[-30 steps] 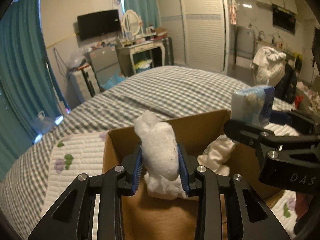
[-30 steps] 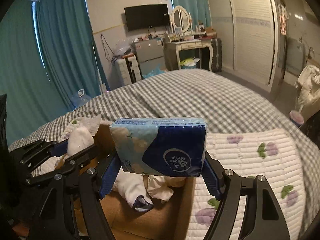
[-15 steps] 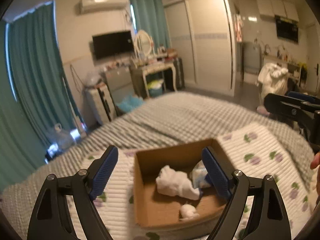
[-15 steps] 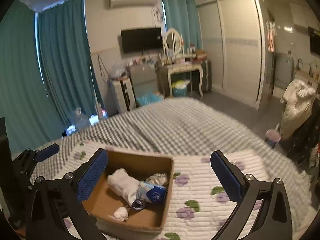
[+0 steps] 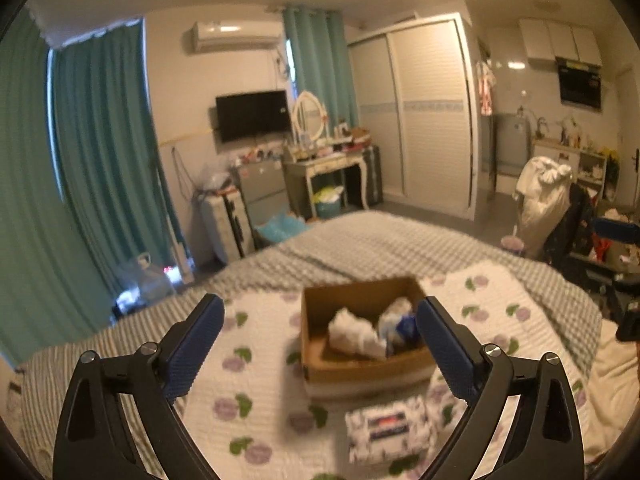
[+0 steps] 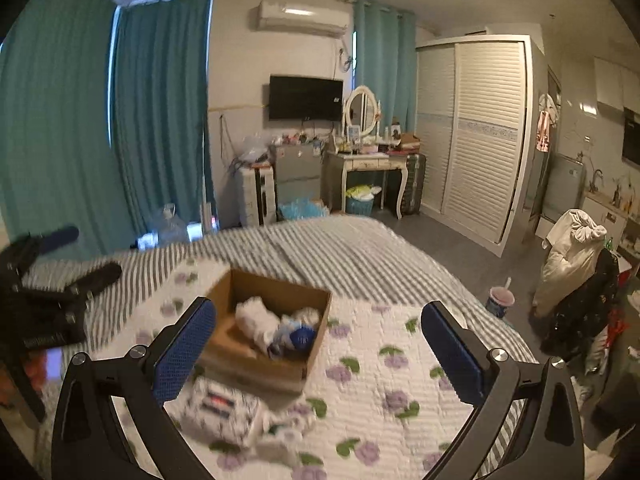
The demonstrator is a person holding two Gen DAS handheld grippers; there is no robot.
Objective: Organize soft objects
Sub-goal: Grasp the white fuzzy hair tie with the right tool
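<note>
A brown cardboard box (image 5: 320,368) (image 6: 296,296) sits on a flowered white quilt (image 5: 256,400) (image 6: 384,376) on the bed. Inside it lie white soft cloths (image 5: 352,330) (image 6: 256,318) and a blue tissue pack (image 5: 402,326) (image 6: 300,336). A white patterned tissue pack (image 5: 390,428) (image 6: 220,404) lies on the quilt just in front of the box. My left gripper (image 5: 320,348) is open and empty, held above and back from the box. My right gripper (image 6: 318,354) is open and empty too. The left gripper's fingers (image 6: 96,274) show at the left edge of the right wrist view.
The bed has a grey checked cover (image 5: 380,244). Teal curtains (image 5: 100,184), a dresser (image 6: 360,164) with mirror, a wardrobe (image 6: 476,136) and a chair piled with clothes (image 6: 572,256) stand around the bed. A cup (image 6: 500,300) stands on the floor.
Both grippers opened and dropped the white cloth and the blue tissue pack into the box. Both then pulled up and back from the box.
</note>
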